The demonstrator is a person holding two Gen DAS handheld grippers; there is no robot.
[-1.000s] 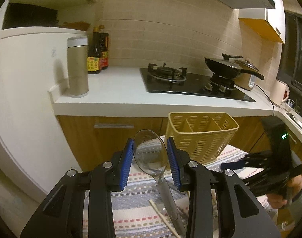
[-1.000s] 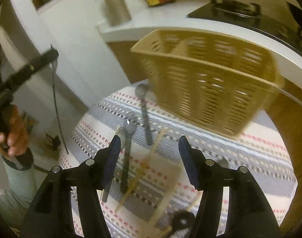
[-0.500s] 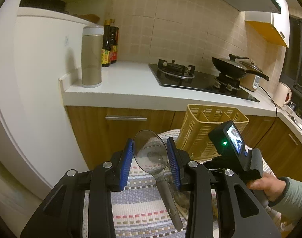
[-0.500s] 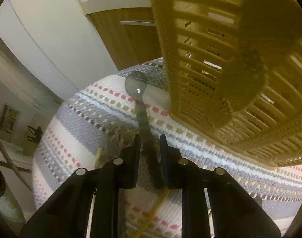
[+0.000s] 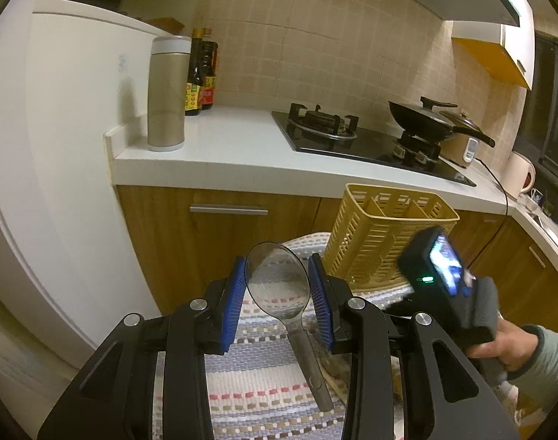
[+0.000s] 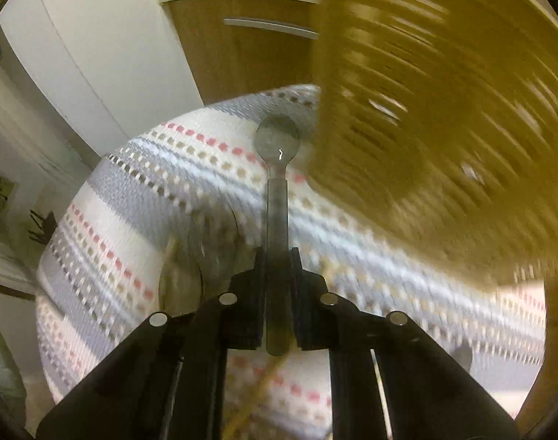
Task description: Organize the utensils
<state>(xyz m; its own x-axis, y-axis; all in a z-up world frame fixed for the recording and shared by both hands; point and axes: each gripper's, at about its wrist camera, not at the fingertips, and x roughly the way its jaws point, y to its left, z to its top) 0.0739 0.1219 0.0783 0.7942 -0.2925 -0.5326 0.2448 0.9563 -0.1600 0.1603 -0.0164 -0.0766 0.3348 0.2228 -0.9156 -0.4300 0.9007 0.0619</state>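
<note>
My left gripper (image 5: 278, 293) is shut on the bowl of a clear plastic spoon (image 5: 310, 363), whose handle hangs down toward me over the striped cloth (image 5: 257, 385). A yellow slotted utensil basket (image 5: 381, 242) stands on the cloth just right of it and looms blurred in the right wrist view (image 6: 444, 110). My right gripper (image 6: 277, 260) points steeply down at the cloth (image 6: 150, 190). Its jaws are closing, and they sit against the handle of a grey spoon (image 6: 278, 143) lying beside the basket. A hand (image 5: 499, 348) holds the right gripper's body.
A pale chopstick (image 6: 249, 403) and blurred utensils (image 6: 180, 282) lie on the cloth near the right gripper. Behind are wooden cabinets (image 5: 205, 242), a white counter (image 5: 224, 150) with a steel flask (image 5: 167, 91), sauce bottles (image 5: 202, 73), a gas hob (image 5: 326, 128) and a wok (image 5: 425, 121).
The right gripper dropped toward the cloth and its wide-open jaws narrowed around the grey spoon's handle. The left gripper drifted slightly with the clear spoon still in it.
</note>
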